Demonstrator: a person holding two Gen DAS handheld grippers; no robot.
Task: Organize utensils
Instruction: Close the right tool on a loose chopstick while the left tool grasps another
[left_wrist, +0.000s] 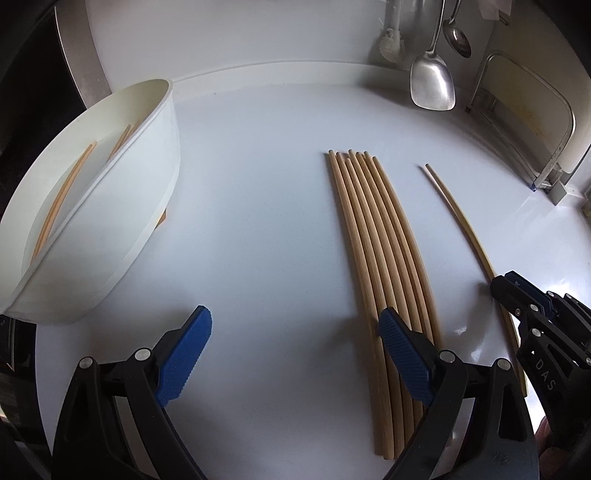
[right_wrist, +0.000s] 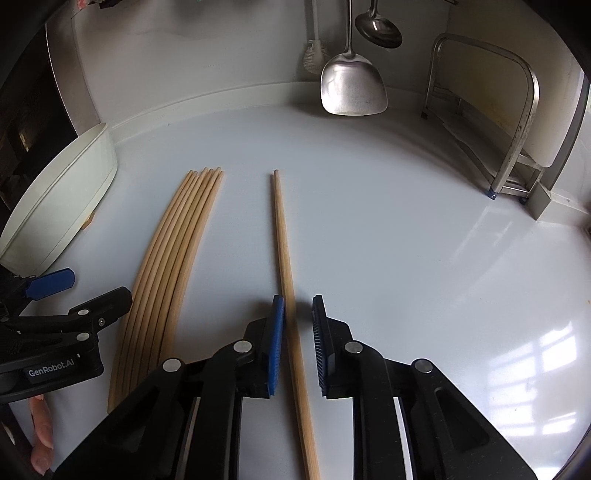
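I work at a smooth white countertop (right_wrist: 406, 240) that curves up into a low lip where it meets the pale wall (right_wrist: 207, 55) behind. Daylight falls from my right, and a bright window reflection (right_wrist: 535, 376) shines on the glossy surface near me. On the wall hang a steel spatula (right_wrist: 352, 88), a ladle (right_wrist: 378, 27) and a white brush (right_wrist: 314, 51). In the far right corner stands a metal rack (right_wrist: 517, 140). To the left the room drops into darkness (right_wrist: 29, 122).
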